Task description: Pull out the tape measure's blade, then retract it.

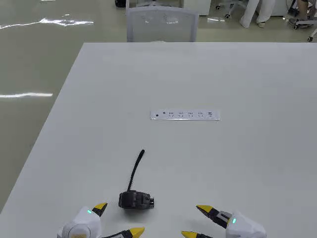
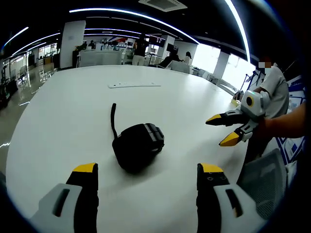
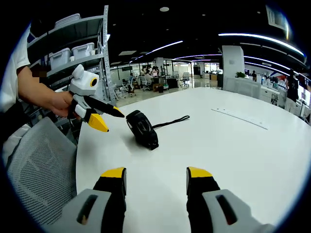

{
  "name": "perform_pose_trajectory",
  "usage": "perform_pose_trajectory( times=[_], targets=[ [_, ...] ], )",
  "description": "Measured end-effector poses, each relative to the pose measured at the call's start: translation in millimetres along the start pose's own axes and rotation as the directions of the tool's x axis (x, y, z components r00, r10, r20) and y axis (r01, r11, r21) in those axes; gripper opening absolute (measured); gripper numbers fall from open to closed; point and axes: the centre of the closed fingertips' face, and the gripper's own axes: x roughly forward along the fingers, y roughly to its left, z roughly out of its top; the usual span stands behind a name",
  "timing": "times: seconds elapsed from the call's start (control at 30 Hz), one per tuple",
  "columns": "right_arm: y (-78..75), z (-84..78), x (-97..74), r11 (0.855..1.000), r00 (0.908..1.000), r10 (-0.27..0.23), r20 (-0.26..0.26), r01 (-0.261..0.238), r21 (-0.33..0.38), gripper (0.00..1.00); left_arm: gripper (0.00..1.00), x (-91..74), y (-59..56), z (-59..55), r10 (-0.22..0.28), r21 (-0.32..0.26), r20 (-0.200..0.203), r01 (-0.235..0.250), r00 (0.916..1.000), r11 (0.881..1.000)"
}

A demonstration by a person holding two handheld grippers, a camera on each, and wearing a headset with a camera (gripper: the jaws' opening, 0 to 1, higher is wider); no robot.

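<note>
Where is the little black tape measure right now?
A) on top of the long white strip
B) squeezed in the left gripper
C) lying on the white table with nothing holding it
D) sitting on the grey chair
C: the tape measure lies on the white table, and the left gripper and right gripper are both open and apart from it.

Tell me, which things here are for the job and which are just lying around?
For the job: tape measure; left hand-held gripper, open; right hand-held gripper, open.

Just lying about: power strip further up the table; chair at its far end.
</note>
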Motion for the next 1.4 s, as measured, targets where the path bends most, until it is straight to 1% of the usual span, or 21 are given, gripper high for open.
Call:
perform_pose_trajectory(
  times=[0.13,0.3,0.43,0.57,0.67,0.8,0.9,1.03,1.23,1.4],
  targets=[
    [1.8,0.8,-4.9,1.000,1.0000,-0.009,0.003,0.009,0.002,0.51,0.82,-4.9,1.7,-2.7,-0.005,-0.003,0.004,0.005,1.0000,1.000],
    [3.9,-0.2,-9.3,1.000,0.9998,-0.020,0.006,0.020,0.008,0.52,0.82,-11.0,2.3,-5.7,-0.011,0.012,-0.003,0.011,0.9999,1.000],
    [8.4,-0.2,-12.8,1.000,0.9997,-0.024,0.004,0.024,0.005,0.52,0.82,-15.5,4.6,-7.2,-0.018,0.019,-0.001,0.018,0.9998,1.000],
    [10.0,-0.5,-16.0,0.999,0.9995,-0.031,0.005,0.031,0.010,0.53,0.82,-18.3,3.3,-8.1,-0.029,0.018,0.004,0.029,0.9996,0.999],
    [11.5,1.2,-19.3,0.999,0.9993,-0.038,0.008,0.038,0.015,0.54,0.82,-21.2,1.4,-9.8,-0.037,0.030,0.002,0.037,0.9993,0.999],
    [13.0,0.7,-22.7,0.999,0.9990,-0.044,0.012,0.044,0.019,0.55,0.83,-26.4,1.6,-10.8,-0.038,0.019,0.010,0.038,0.9992,0.999],
    [13.6,-2.2,-24.8,0.999,0.9989,-0.046,0.010,0.046,0.020,0.56,0.83,-28.6,2.1,-14.5,-0.037,0.020,0.009,0.037,0.9993,0.999],
    [16.5,-1.7,-29.2,0.998,0.9986,-0.052,0.006,0.052,0.026,0.57,0.83,-33.0,3.0,-17.8,-0.034,0.021,0.013,0.034,0.9993,0.999],
    [16.6,-8.4,-34.1,0.997,0.9979,-0.065,-0.002,0.065,0.040,0.60,0.83,-39.4,3.9,-20.5,-0.032,0.016,0.018,0.031,0.9993,0.999],
    [20.9,-10.0,-38.8,0.996,0.9972,-0.074,0.000,0.074,0.049,0.61,0.84,-43.7,8.5,-25.6,-0.024,0.007,0.019,0.023,0.9995,1.000]
  ],
)
